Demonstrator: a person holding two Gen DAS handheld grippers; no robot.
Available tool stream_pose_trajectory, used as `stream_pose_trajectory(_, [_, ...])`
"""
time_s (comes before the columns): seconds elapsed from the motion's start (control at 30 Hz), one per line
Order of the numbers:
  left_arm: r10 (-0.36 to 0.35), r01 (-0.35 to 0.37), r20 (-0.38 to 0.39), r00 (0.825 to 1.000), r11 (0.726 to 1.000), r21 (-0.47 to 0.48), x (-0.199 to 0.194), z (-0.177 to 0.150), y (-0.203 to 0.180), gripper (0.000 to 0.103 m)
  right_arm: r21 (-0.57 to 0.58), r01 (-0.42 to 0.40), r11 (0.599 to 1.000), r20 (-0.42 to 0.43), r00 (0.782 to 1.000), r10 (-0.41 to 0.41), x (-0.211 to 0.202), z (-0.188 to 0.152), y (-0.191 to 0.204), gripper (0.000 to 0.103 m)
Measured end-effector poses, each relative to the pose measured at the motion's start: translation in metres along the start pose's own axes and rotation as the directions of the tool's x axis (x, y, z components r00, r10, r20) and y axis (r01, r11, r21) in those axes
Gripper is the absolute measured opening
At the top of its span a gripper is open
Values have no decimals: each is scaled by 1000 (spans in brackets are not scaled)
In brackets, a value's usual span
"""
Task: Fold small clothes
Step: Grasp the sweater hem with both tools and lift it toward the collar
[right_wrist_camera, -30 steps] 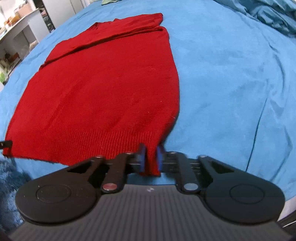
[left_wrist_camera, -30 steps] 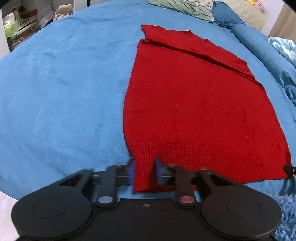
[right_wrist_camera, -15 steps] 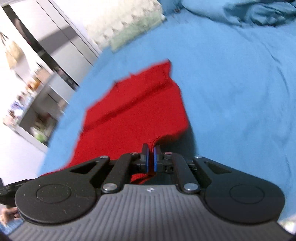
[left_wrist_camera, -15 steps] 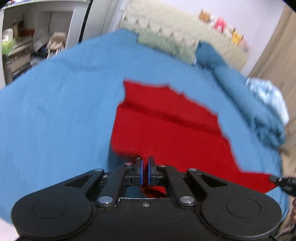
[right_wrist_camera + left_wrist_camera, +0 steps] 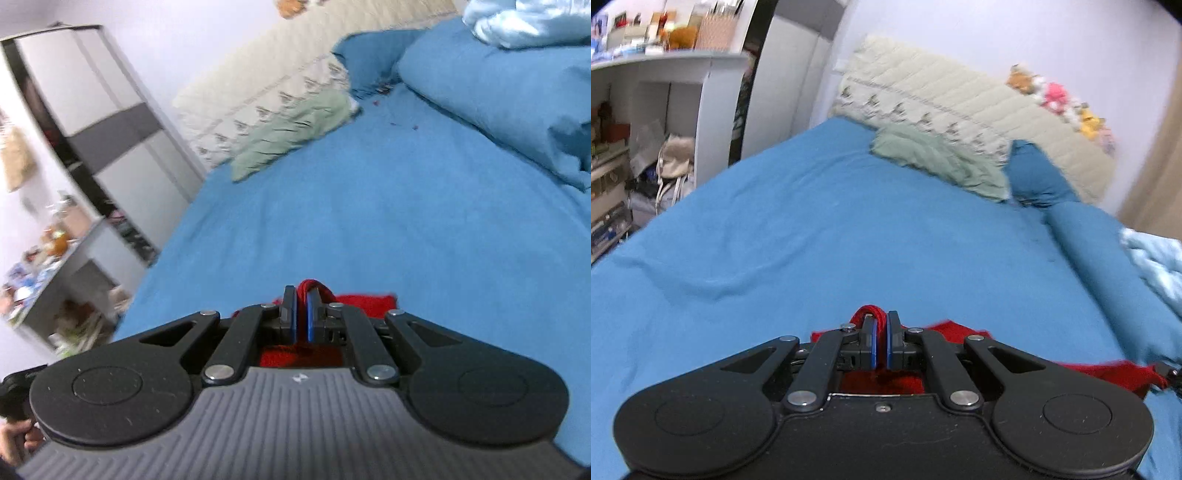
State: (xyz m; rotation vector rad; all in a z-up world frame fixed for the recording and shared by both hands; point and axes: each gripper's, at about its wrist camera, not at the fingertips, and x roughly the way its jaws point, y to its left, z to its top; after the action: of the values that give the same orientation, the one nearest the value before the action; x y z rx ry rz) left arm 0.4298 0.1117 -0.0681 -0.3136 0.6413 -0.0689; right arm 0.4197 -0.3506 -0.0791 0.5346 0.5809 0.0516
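The red knit garment is being gripped by the left gripper at lower centre of the frame. It is likewise being clamped by the right gripper, above the blue bedsheet.

Even, soft lighting; no glare seen. Background beyond jaws smeared by motion blur; gripper bodies rendered sharp. Fisheye bending marked at edges, corners vignetted dark.
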Motion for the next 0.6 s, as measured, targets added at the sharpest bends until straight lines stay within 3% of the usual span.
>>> stream_pose_trajectory(0.2, [50, -60, -104, 993, 993, -98, 108, -29, 28, 4, 75, 59, 995, -101, 994, -51, 108, -20, -38, 20])
stream_pose_trajectory(0.4, [43, -51, -72, 997, 991, -120, 141, -17, 36, 4, 98, 38, 994, -61, 998, -32, 153, -14, -51, 20])
stream_pose_trajectory(0.6, [108, -119, -95, 990, 986, -121, 179, -13, 32, 5, 100, 89, 991, -88, 993, -80, 192, -10, -59, 21])
